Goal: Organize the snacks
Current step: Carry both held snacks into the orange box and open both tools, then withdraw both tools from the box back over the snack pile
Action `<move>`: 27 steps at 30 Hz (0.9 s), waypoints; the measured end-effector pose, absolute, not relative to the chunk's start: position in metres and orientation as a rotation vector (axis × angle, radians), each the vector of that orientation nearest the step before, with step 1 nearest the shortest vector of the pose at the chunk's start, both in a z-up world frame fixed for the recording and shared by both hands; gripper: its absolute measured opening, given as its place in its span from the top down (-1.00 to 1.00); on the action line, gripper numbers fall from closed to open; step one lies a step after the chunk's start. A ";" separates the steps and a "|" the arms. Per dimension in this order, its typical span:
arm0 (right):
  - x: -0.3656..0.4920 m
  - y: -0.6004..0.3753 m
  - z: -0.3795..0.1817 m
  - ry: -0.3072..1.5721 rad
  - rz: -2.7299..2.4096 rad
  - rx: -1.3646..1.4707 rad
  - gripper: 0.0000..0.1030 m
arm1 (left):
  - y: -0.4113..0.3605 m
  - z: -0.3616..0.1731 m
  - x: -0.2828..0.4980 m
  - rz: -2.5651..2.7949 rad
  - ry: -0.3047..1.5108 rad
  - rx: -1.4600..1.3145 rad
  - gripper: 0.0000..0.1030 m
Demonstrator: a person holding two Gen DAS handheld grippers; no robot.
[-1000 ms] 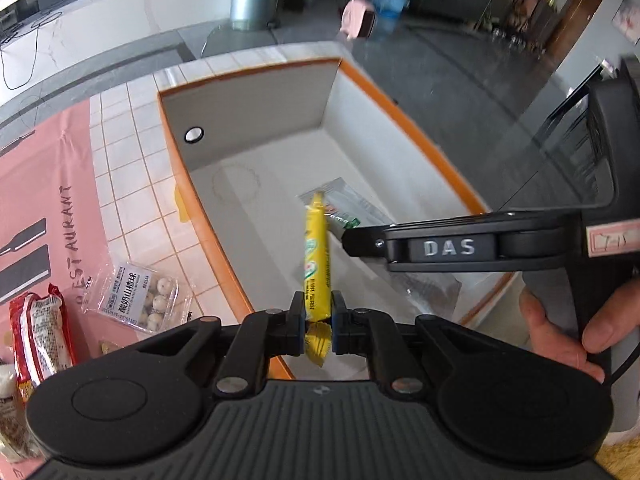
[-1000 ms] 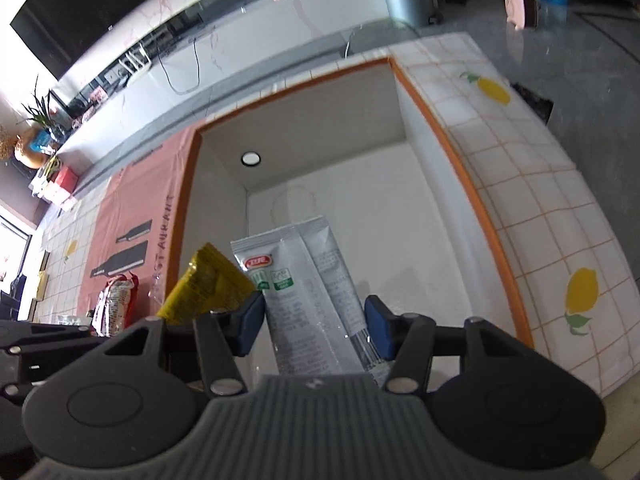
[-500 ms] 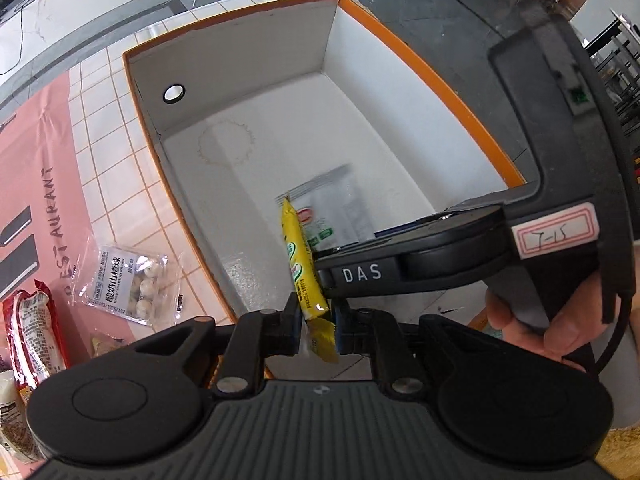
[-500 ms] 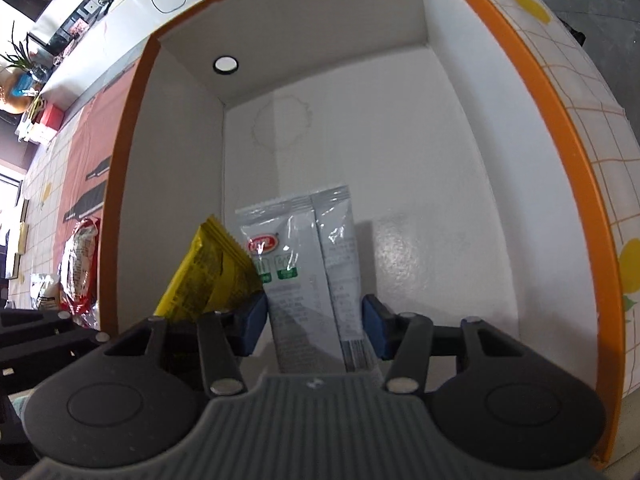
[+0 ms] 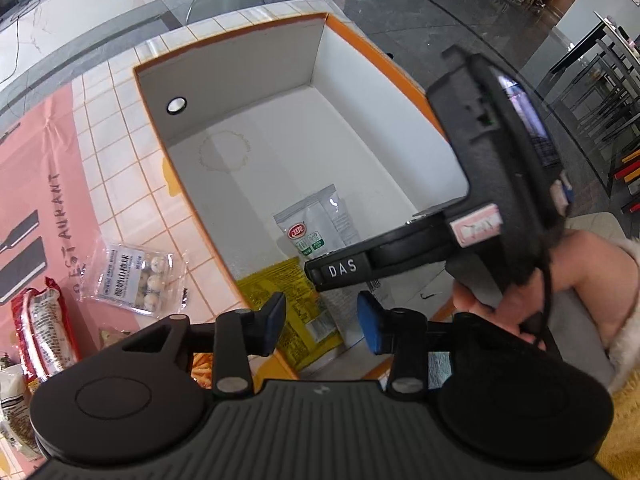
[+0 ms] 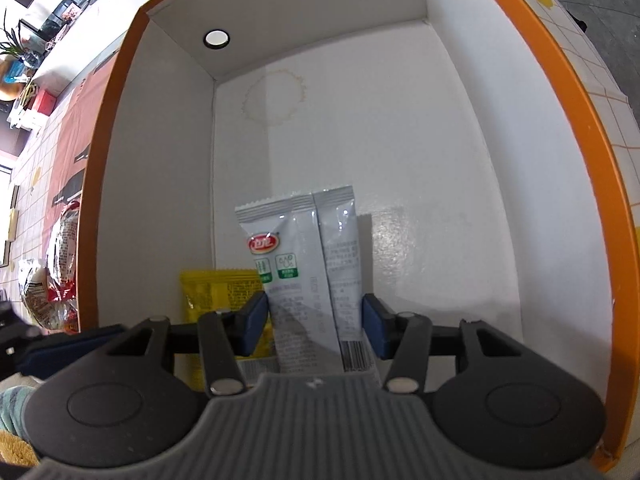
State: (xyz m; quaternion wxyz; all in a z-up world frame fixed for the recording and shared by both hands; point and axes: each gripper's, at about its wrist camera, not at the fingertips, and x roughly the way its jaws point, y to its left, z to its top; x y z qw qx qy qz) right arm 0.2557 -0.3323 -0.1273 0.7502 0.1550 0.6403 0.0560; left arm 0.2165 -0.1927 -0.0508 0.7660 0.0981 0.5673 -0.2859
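Observation:
An orange-rimmed white box (image 5: pixel 192 196) stands on the tiled table. A yellow snack packet (image 5: pixel 298 306) lies flat on its floor at the near left corner, next to a grey-white packet (image 5: pixel 316 226). My left gripper (image 5: pixel 322 324) is open and empty above the yellow packet. My right gripper (image 6: pixel 314 324) is open, its jaws on either side of the grey-white packet (image 6: pixel 304 276) without closing on it. The yellow packet (image 6: pixel 218 294) also shows in the right wrist view, left of the jaws. The right gripper's body (image 5: pixel 404 248) crosses the left wrist view.
On the table left of the box lie a clear pack of white balls (image 5: pixel 134 276), a red packet (image 5: pixel 40 332) and more snacks at the frame edge (image 5: pixel 12 408). A pink mat (image 5: pixel 36 184) covers the table's left. The box walls (image 6: pixel 160 168) enclose both grippers closely.
My left gripper has opened and let go of the yellow packet, which now lies flat in the box. The right gripper has sunk lower over the grey-white packet.

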 end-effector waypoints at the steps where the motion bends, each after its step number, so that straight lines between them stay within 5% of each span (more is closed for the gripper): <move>1: 0.256 -0.331 -0.127 1.400 0.121 0.335 0.04 | -0.190 -0.048 0.216 -0.624 1.226 0.206 0.05; 8: 0.256 -0.325 -0.131 1.413 0.093 0.295 -0.02 | -0.177 -0.028 0.208 -0.622 1.178 0.170 0.05; 12: 0.252 -0.322 -0.124 1.384 0.056 0.243 -0.26 | -0.172 -0.021 0.204 -0.622 1.155 0.152 0.05; 27: 0.214 -0.311 -0.065 1.240 0.061 0.207 -0.26 | -0.130 0.017 0.167 -0.569 1.028 0.109 0.05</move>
